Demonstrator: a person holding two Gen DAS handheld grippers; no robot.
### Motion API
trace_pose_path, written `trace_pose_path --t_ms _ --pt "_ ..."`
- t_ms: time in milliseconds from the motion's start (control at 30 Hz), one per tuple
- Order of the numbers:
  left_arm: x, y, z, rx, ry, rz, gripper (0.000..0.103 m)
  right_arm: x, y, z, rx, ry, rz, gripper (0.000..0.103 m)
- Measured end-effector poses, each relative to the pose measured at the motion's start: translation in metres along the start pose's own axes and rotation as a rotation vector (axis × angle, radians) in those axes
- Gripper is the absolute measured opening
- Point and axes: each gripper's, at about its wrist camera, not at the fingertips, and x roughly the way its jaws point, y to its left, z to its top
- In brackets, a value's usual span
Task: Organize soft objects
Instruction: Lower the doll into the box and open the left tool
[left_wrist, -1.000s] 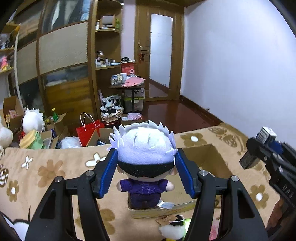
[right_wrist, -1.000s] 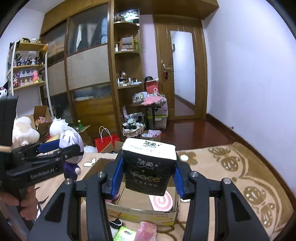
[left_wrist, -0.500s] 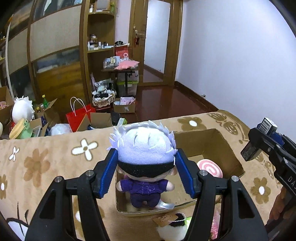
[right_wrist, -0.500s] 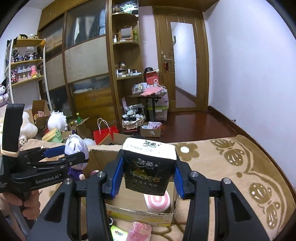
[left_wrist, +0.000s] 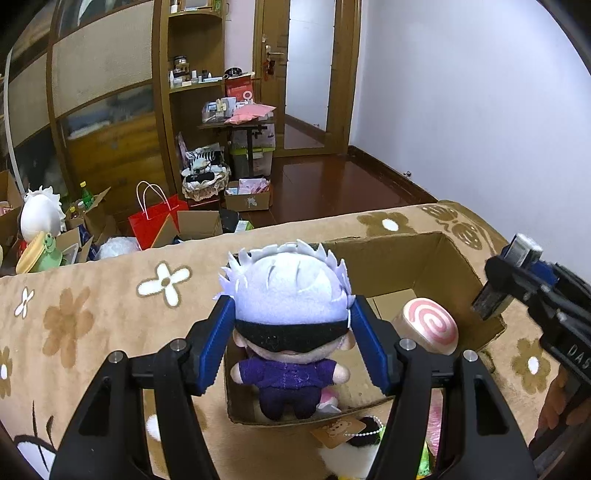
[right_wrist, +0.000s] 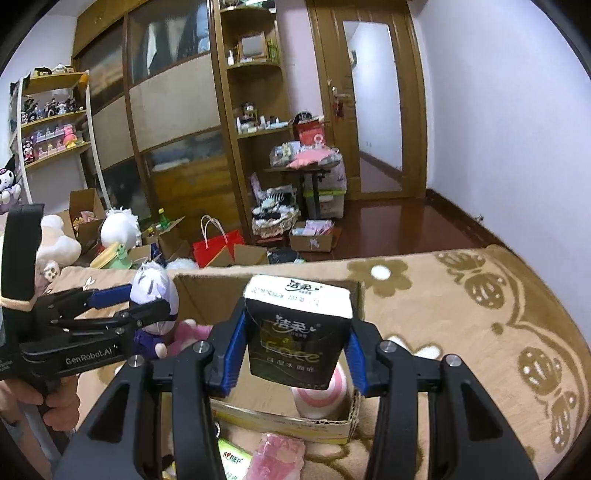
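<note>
My left gripper (left_wrist: 291, 343) is shut on a plush doll (left_wrist: 290, 314) with white hair, a black blindfold and purple clothes, held over the left part of an open cardboard box (left_wrist: 443, 254) on the flowered blanket. My right gripper (right_wrist: 295, 347) is shut on a black tissue pack (right_wrist: 297, 332), held above the same box (right_wrist: 207, 291). A pink-swirl roll plush (left_wrist: 430, 325) lies in the box, also in the right wrist view (right_wrist: 325, 397). The left gripper with the doll (right_wrist: 153, 291) shows at left in the right wrist view. The right gripper (left_wrist: 517, 280) shows at right in the left wrist view.
A brown flowered blanket (left_wrist: 92, 310) covers the surface. Small plush items and packets (right_wrist: 273, 456) lie in front of the box. Beyond the blanket edge are a red bag (left_wrist: 155, 218), cardboard boxes, plush toys (left_wrist: 38, 214), wooden cabinets and a door.
The left gripper has carried the doll forward and down over the box's left part. The right gripper has moved the tissue pack closer over the box. Both stay shut.
</note>
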Motion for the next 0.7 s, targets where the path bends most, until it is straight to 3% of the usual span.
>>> trace_pose_path --t_ms 167,400,500,700 --pt "0.005 0.003 -0.001 -0.010 0.030 -0.020 0.063 0.012 0.001 -0.008 -0.021 0.046 0.005 0.050" --pt "0.013 0.004 -0.005 0.018 0.057 0.012 0.064 0.020 0.001 -0.015 -0.034 0.078 -0.005 0.050" --pt "0.012 0.004 -0.005 0.015 0.053 0.012 0.075 0.022 0.002 -0.016 -0.044 0.084 0.001 0.050" --pt "0.011 0.005 -0.005 0.013 0.063 0.018 0.077 0.026 0.004 -0.020 -0.061 0.100 0.018 0.053"
